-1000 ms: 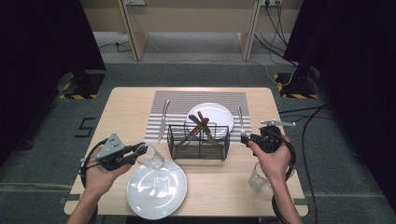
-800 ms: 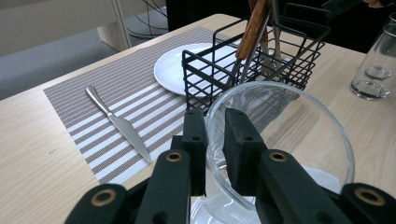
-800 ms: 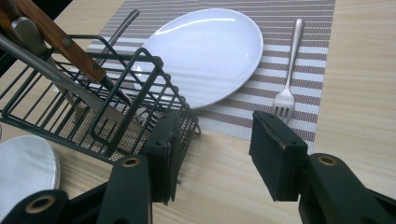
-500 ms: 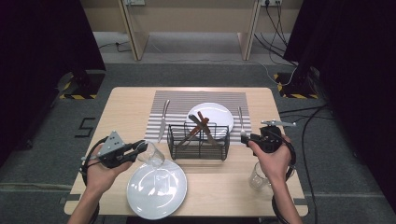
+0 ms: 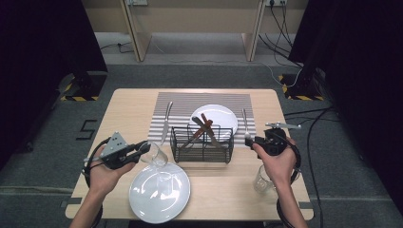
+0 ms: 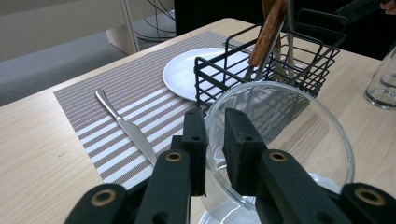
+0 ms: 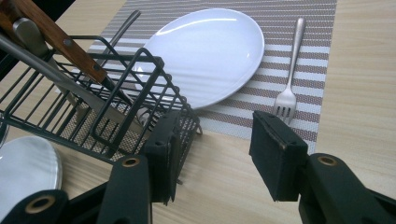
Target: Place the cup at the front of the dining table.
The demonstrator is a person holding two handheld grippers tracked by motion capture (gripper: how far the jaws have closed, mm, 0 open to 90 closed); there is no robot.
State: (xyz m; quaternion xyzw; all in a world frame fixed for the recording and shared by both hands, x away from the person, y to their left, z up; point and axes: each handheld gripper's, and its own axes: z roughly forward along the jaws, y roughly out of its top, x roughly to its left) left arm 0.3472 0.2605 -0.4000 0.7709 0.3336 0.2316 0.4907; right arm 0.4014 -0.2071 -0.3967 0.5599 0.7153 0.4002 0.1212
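Observation:
My left gripper (image 5: 144,147) (image 6: 215,137) is shut on the rim of a clear drinking glass (image 5: 158,154) (image 6: 289,140), one jaw inside the mouth and one outside. The glass hangs tilted over the far edge of the near white plate (image 5: 159,192). My right gripper (image 5: 249,140) (image 7: 215,144) stands open with nothing between its fingers, just right of the black wire basket (image 5: 202,145) (image 7: 116,93). It points toward the basket's corner. The basket holds wooden-handled cutlery (image 5: 205,124).
A striped placemat (image 5: 180,107) carries a second white plate (image 5: 218,115) (image 7: 210,46), a knife (image 5: 165,121) (image 6: 126,128) on its left and a fork (image 5: 244,121) (image 7: 289,88) on its right. Another glass (image 5: 262,179) stands by my right wrist.

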